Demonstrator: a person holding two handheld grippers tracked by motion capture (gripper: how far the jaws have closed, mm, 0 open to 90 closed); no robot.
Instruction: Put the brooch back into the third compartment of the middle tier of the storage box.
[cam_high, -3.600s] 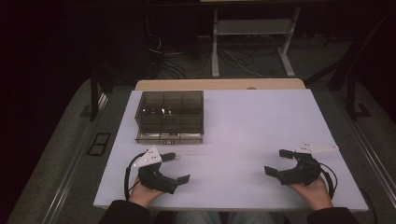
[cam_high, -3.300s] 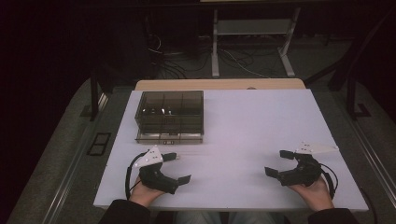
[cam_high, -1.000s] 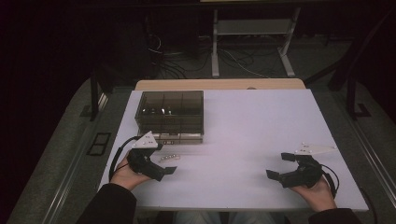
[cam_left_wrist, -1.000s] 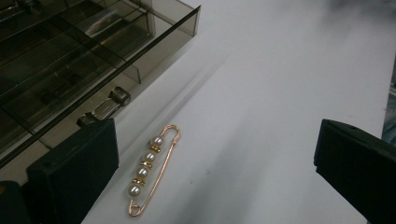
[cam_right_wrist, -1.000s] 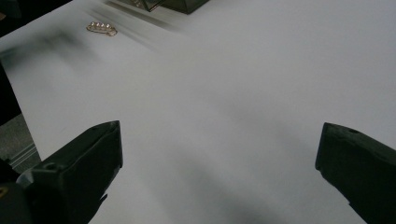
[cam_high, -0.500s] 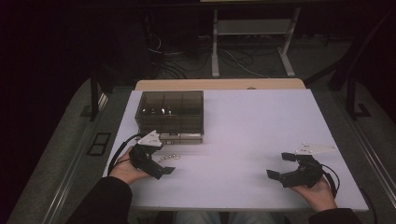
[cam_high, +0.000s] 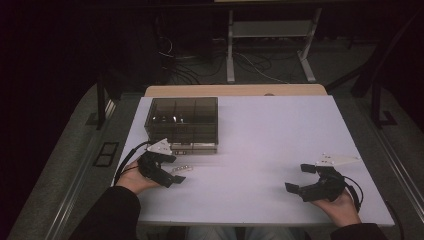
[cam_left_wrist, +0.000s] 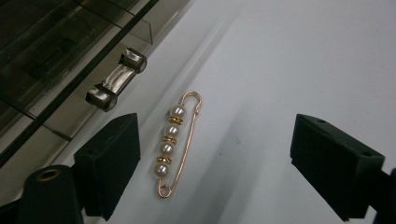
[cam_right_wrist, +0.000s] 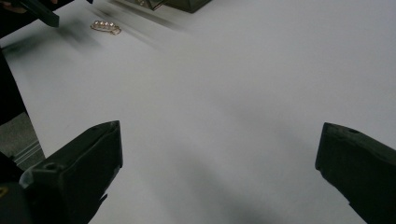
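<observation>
The left claw (cam_left_wrist: 215, 163) has moved up to the pearl pin (cam_left_wrist: 173, 142), unclenched but closing astride it.

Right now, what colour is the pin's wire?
Rose-gold wire on the pearl brooch pin; clearest in the left gripper view.

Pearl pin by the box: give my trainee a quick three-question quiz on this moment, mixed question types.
1. True or false: the left tongs already press on the pearl pin.
2. How many pearls does the pin carry? A) two B) four C) six
3. In the high view, which tongs are nearer the smoky compartment box?

Key:
1. False. The pin lies flat on the white table between the open jaws, which have just been closing, close to one jaw and well apart from the other.
2. B, four.
3. The left tongs; the right tongs rest open, apart from the box, at the table's near right.
</observation>
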